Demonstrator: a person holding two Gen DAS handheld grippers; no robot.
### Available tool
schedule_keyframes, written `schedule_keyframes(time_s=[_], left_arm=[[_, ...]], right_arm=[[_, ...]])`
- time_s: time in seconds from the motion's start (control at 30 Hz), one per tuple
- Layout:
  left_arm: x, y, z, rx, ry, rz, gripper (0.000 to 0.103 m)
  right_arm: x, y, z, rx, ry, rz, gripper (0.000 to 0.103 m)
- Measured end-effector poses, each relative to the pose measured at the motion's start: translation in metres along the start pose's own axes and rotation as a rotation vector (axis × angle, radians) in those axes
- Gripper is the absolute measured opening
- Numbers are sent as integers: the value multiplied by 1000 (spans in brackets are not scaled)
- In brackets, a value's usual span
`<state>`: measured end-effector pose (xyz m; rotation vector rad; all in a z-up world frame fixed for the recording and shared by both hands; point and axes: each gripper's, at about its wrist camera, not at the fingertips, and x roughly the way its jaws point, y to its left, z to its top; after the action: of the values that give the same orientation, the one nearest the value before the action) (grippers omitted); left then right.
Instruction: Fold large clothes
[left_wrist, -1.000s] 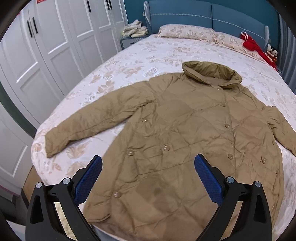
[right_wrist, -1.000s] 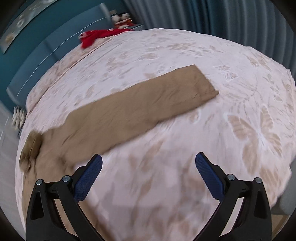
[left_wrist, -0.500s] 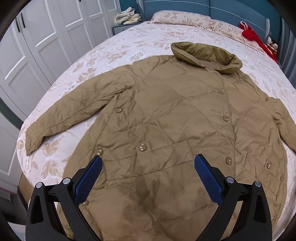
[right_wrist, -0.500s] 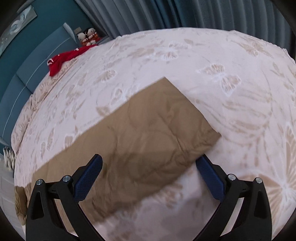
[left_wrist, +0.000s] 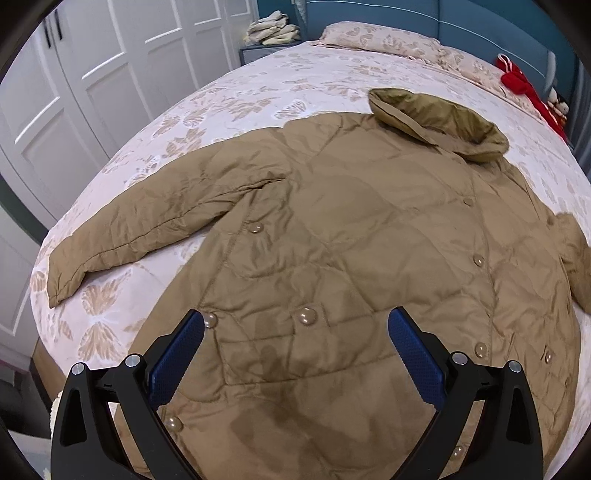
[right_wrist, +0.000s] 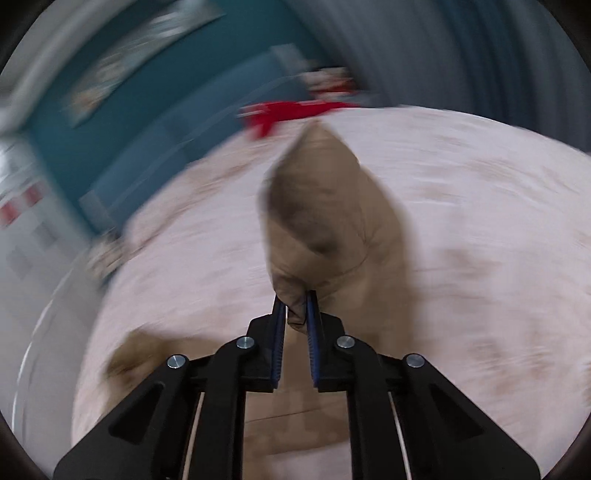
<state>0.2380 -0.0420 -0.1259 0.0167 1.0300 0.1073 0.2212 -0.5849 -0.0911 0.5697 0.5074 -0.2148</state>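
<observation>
A tan quilted coat (left_wrist: 369, 240) lies buttoned and face up on the bed, collar (left_wrist: 439, 122) toward the headboard. One sleeve (left_wrist: 159, 229) stretches out to the left. My left gripper (left_wrist: 295, 332) hovers open above the coat's lower front, nothing between its blue pads. In the blurred right wrist view, my right gripper (right_wrist: 296, 301) has its jaws closing, pinched on the cuff end of the other coat sleeve (right_wrist: 325, 218), which hangs lifted off the bed.
The bed (left_wrist: 280, 85) has a pale butterfly-print cover, pillows (left_wrist: 384, 40) at the headboard and a red garment (left_wrist: 524, 85) at the far right. White wardrobe doors (left_wrist: 92, 85) stand left. A nightstand (left_wrist: 266, 48) holds folded cloth.
My right gripper went from open over the flat sleeve end to pinching it and raising it off the bed. My left gripper came lower and closer over the coat front.
</observation>
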Motion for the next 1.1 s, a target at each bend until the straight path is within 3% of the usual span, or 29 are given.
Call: schedule_keyframes(time_s=[0.13,0.27,0.37,0.47,0.57,0.63,0.73,0.83,0.93,1.03,1.1], left_arm=[[-3,20,3,-38,-4,-17,98],[-5,43,6,-77,-8,-23,98],[-3,59,9,-106,-10,-32,98],[2,73,17,-132,-7,-79,98],[9,79,28,-155,-9,-158,98],[17,80,38,-192,-6,-235,98],[40,74,57,-255,32,-353,98],[67,61,78,-319,79,-418,98],[92,39,98,-321,108,-450,98],[115,14,110,-277,186,-468,96],[124,5,112,-275,231,-493,86]], right_arm=[[25,117,-54,-179,130,225,11],[59,184,-124,-286,262,311,11],[87,209,-182,-301,395,344,11],[98,221,-223,-343,469,324,13],[94,229,-246,-350,516,315,28],[75,228,-251,-325,486,337,49],[52,217,-242,-315,452,327,51],[44,200,-228,-290,408,273,54],[39,159,-204,-192,370,199,56],[38,109,-180,-81,333,114,57],[41,71,-163,32,305,77,57]])
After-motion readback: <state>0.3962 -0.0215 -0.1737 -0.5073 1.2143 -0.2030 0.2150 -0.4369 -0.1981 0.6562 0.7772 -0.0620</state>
